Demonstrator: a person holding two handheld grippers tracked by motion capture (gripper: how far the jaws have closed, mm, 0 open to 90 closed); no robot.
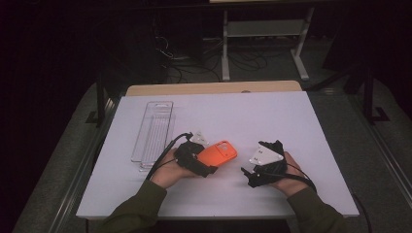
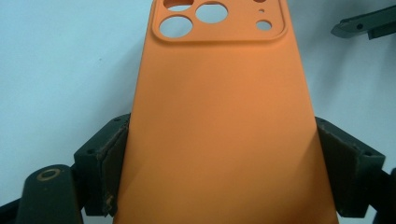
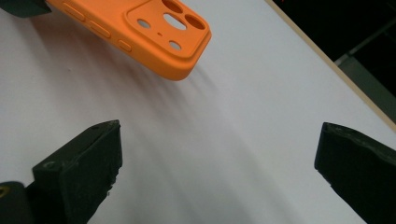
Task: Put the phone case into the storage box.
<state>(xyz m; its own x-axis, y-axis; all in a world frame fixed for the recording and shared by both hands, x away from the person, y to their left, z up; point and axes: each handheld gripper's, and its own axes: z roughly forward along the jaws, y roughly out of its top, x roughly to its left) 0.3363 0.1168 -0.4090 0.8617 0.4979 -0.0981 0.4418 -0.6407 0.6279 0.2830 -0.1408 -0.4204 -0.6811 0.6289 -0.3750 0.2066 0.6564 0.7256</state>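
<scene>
An orange phone case (image 1: pixel 218 154) with camera cut-outs hangs just over the white table, back side up. My left gripper (image 1: pixel 203 164) is shut on its near end; in the left gripper view the orange phone case (image 2: pixel 219 116) fills the gap and both pads (image 2: pixel 114 163) press its long edges. My right gripper (image 1: pixel 248 175) rests to the right of the case, apart from it, jaws wide open. In the right gripper view the open right gripper (image 3: pixel 219 172) has bare table between its jaws, and the orange phone case (image 3: pixel 149 32) lies ahead at upper left.
A clear plastic tray (image 1: pixel 153 133) lies lengthwise on the left part of the white table (image 1: pixel 272 116). The table's far wooden edge (image 1: pixel 214 88) borders a dark floor with cables and a white metal stand (image 1: pixel 265 34) behind.
</scene>
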